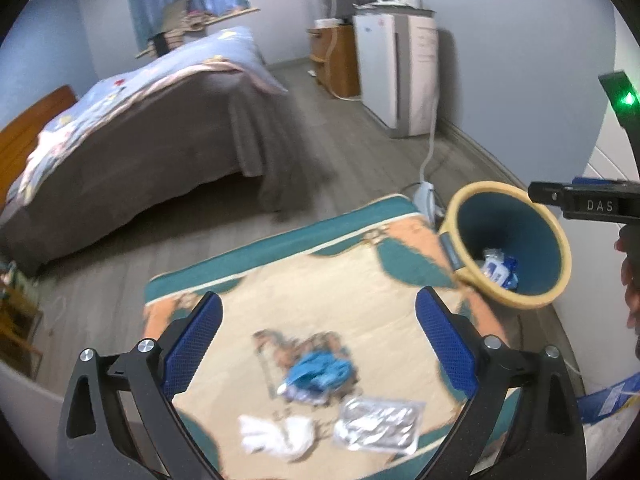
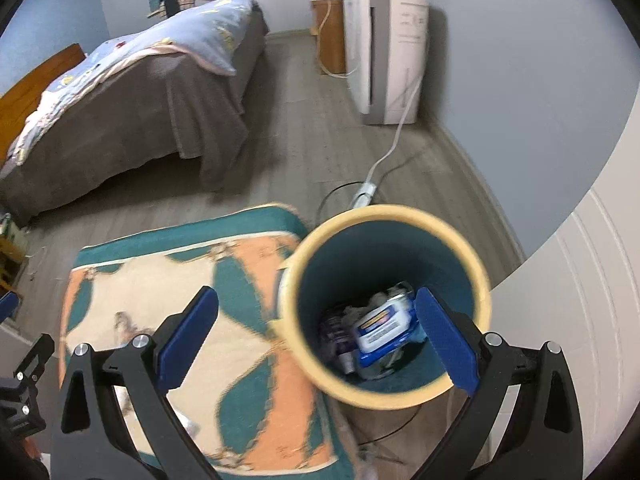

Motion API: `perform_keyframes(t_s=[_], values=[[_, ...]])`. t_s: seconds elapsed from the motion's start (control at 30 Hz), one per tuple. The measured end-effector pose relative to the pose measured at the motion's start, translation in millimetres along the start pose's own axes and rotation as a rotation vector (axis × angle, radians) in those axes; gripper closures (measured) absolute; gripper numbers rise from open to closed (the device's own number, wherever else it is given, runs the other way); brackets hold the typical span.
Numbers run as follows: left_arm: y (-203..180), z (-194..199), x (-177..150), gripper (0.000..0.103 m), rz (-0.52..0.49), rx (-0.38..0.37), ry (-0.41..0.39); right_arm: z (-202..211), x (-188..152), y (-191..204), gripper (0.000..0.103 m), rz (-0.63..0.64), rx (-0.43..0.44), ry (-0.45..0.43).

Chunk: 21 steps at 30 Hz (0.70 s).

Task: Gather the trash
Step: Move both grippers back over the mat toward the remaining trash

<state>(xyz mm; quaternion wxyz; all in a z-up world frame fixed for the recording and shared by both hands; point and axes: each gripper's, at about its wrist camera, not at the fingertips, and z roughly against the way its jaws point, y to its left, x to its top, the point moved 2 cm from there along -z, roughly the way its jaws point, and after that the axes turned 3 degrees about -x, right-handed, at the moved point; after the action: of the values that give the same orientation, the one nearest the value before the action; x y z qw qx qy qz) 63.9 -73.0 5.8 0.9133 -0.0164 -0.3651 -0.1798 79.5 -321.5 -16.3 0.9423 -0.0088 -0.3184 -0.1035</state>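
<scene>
Left gripper (image 1: 318, 344) and right gripper (image 2: 316, 340) gape wide, empty.

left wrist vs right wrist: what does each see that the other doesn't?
Left wrist only: three pieces of trash on the rug: a crumpled blue wrapper, a silver foil packet and a white tissue, framed by the open, empty left tool.

Right wrist only: the open, empty right tool over the bin, with a clearer look at the blue-and-white wipes pack inside.

Both: the yellow-rimmed bin, patterned rug, bed.
</scene>
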Motion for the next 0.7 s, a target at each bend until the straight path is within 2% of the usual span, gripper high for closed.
perform_keyframes(t_s=[0.13,0.33,0.5,0.57,0.7], values=[[28.3,17.4,-22.3,0.006,0.064,0.028,0.011,4.1,-9.2,27.4,0.006,0.023,0.028,0.021],[63.6,29.1,-51.7,0.006,0.212,0.038,0.038,16.9,-26.8,68.6,0.006,0.149,-0.018,-0.012],[81.9,24.3,-68.9,0.006,0.204,0.099,0.036,17.0,-44.8,86.3,0.006,0.163,-0.033,-0.004],[87.3,10.9,-78.9,0.006,0.209,0.118,0.070,12.5,-54.2,89.6,0.006,0.137,-0.018,0.024],[88.8,-15.7,-101.5,0.006,0.218,0.094,0.154,0.4,-74.6,105.4,0.006,0.144,-0.005,0.080]])
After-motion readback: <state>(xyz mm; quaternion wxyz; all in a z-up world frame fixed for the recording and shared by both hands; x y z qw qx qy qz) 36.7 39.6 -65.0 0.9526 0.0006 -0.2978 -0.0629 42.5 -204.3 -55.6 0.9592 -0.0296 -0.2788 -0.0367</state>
